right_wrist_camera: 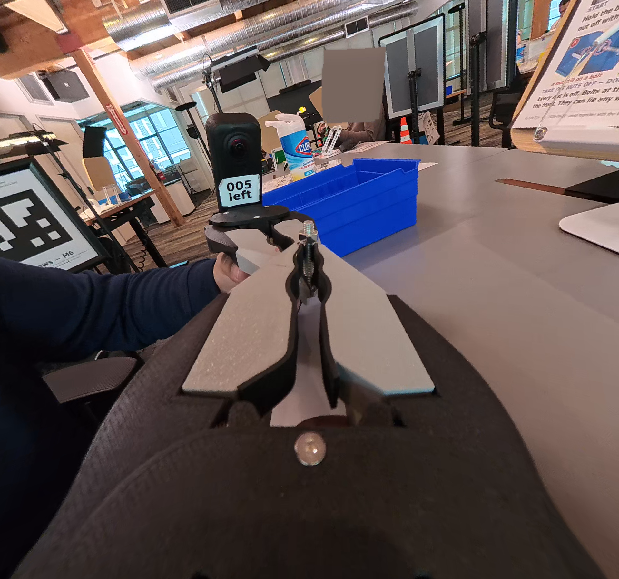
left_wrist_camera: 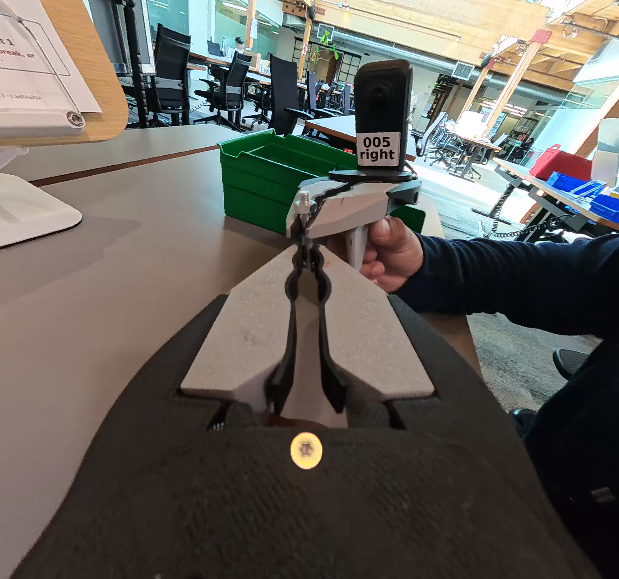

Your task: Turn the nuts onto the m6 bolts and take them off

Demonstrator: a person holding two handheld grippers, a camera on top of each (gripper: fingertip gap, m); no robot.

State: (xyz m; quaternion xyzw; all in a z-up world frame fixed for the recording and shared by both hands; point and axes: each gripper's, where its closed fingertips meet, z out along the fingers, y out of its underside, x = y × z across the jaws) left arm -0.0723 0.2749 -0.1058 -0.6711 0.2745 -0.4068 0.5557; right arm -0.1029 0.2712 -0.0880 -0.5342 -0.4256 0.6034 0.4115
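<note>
Grey table [left_wrist_camera: 134, 228] in open office: one green bin [left_wrist_camera: 268, 178], one blue bin [right_wrist_camera: 361, 208]. One bolt [right_wrist_camera: 308, 261], upright, one nut [right_wrist_camera: 308, 235] near its top. Left tongs [left_wrist_camera: 307, 261] clenched on the bolt's lower end; right tongs [right_wrist_camera: 307, 278] clenched on its shank, at 12 o'clock from each camera.

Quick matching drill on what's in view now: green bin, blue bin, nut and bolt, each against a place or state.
1 green bin
2 blue bin
3 nut
4 bolt

A upright, threaded end up
B threaded on near the bolt's top end
C shows in the left wrist view
D shows in the right wrist view

Pairs: 1-C, 2-D, 3-B, 4-A
</note>
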